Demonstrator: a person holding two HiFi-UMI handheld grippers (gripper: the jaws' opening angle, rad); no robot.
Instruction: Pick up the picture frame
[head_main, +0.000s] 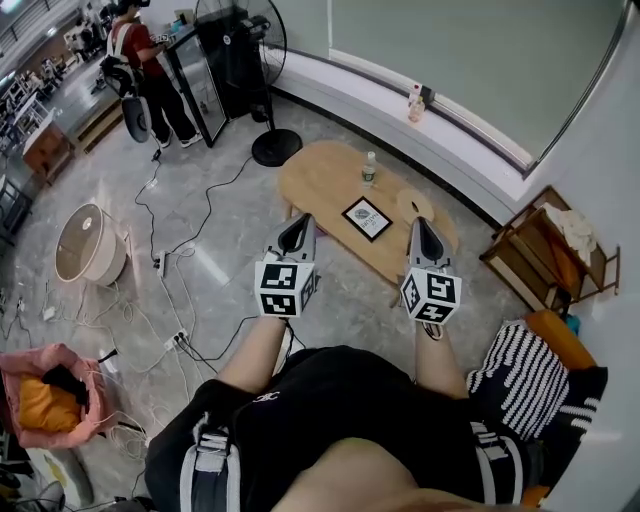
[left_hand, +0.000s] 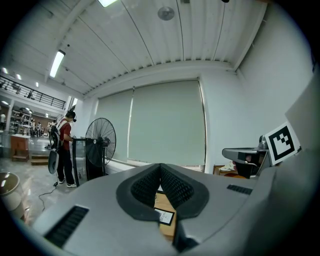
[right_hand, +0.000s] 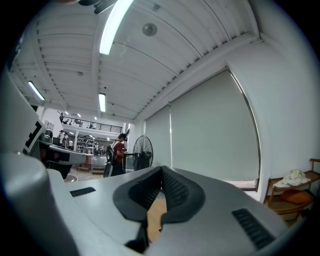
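Left gripper (head_main: 297, 232) and right gripper (head_main: 424, 236) are hovering clenched and empty, flanking the mid-frame picture frame (head_main: 367, 218); reaching with opened jaws seems next.

1. Frame (head_main: 367, 218): black border, white mat, dark middle.
2. Table (head_main: 320, 180): pale wood.
3. Left gripper (head_main: 298, 225) and right gripper (head_main: 422, 228): grey, black inside the jaws; cubes (head_main: 279, 289) with black-and-white square markers.
4. Cushion (head_main: 520, 375): black and white stripes.
5. Fan (head_main: 262, 60): black.
6. Shirt (head_main: 135, 40): red.
7. Bag (head_main: 50, 395): pink, orange inside.
8. Floor (head_main: 220, 230): glossy grey, marbled.
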